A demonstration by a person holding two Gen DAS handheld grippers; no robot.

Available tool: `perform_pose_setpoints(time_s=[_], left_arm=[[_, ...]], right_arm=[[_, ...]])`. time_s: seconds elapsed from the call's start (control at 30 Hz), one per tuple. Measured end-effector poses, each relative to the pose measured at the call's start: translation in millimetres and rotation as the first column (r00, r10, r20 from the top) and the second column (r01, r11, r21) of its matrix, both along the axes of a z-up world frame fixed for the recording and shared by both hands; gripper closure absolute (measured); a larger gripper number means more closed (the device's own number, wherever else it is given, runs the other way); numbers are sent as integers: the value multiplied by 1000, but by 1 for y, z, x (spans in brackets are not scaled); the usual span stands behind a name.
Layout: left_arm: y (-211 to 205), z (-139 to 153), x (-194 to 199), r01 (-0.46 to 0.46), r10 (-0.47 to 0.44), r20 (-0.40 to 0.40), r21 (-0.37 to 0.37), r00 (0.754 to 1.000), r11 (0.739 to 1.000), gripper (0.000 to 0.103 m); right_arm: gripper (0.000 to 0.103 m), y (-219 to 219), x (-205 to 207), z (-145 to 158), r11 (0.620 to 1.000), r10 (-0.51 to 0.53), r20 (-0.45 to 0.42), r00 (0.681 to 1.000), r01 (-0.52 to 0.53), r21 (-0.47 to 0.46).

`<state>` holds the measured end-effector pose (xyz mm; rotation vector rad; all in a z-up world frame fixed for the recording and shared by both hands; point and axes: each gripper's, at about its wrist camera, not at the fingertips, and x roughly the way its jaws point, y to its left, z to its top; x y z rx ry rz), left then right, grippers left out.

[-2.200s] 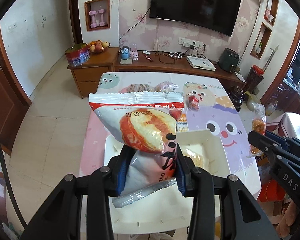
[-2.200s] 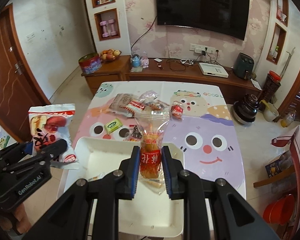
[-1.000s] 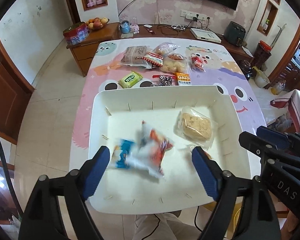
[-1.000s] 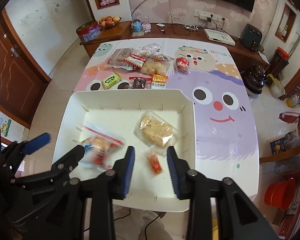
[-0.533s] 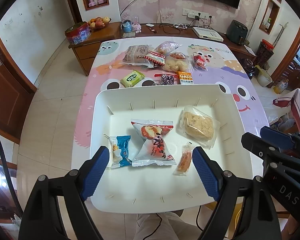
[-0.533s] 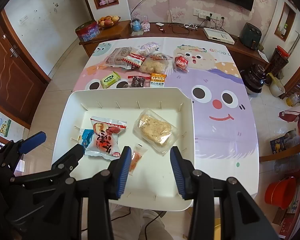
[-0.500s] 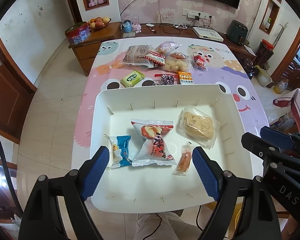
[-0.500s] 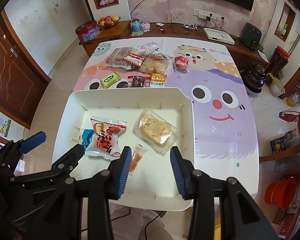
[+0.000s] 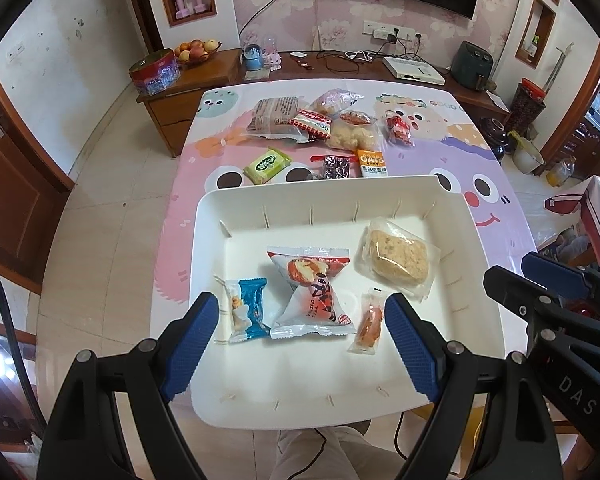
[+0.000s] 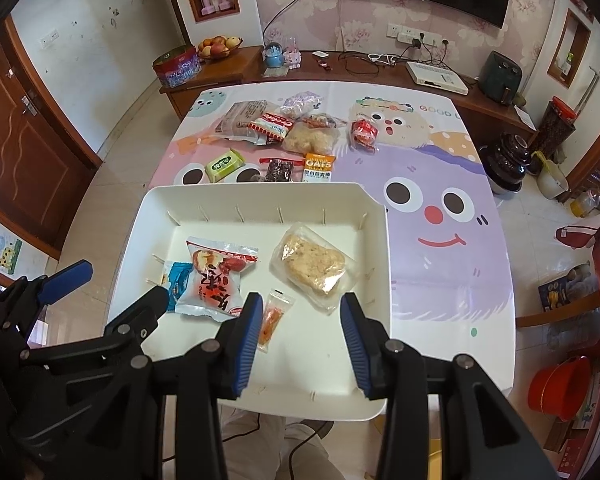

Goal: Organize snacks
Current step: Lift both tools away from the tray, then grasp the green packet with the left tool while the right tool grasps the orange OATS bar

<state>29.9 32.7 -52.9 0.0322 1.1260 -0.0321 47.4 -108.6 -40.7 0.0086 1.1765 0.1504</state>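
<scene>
On the near end of the table point(image 9: 420, 168), over its glossy cartoon-face cloth, sits a wide white plastic tray point(image 9: 476, 240) with rounded corners and little ribs along its walls. At its left lies a small blue crinkly packet point(image 9: 249, 309); just beside it, touching, is a puffed white-and-red pillow bag point(image 9: 314, 294) with sealed, serrated ends. Next comes a thin clear sleeve with an orange stick inside point(image 9: 368, 322), then, nearer the far right corner, a clear wrapper holding a coarse, pale square cake point(image 9: 398, 262). Beyond the tray's far wall more snacks lie loose on the cloth: a flat green packet point(image 9: 268, 165), a dark one point(image 9: 336, 167), an orange oat bar point(image 9: 373, 162), and a heap of crinkled bags point(image 9: 320, 118) further back.

The left gripper point(image 9: 304, 330) hangs above the tray with its blue ridged pads spread wide and empty. The right gripper point(image 10: 300, 330) hovers over the tray's near right part, pads moderately apart, gripping nothing; the orange sleeve lies below, by its left pad.
</scene>
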Motion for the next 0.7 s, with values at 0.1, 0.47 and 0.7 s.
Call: perform_pose_setpoints(time_s=[0.1, 0.47, 0.7], left_arm=[[1, 1, 3, 7, -7, 0, 1, 1000, 1000, 19], [11, 0, 28, 17, -17, -14, -5, 1000, 1000, 19], [26, 5, 55, 4, -4, 2, -7, 1000, 1000, 19]], right_arm=[[62, 0, 1, 0, 1000, -1, 0, 1000, 1, 0], [62, 2, 8, 0, 1000, -1, -8, 1000, 1, -1], [62, 5, 32, 2, 1000, -14, -14, 1000, 14, -2]])
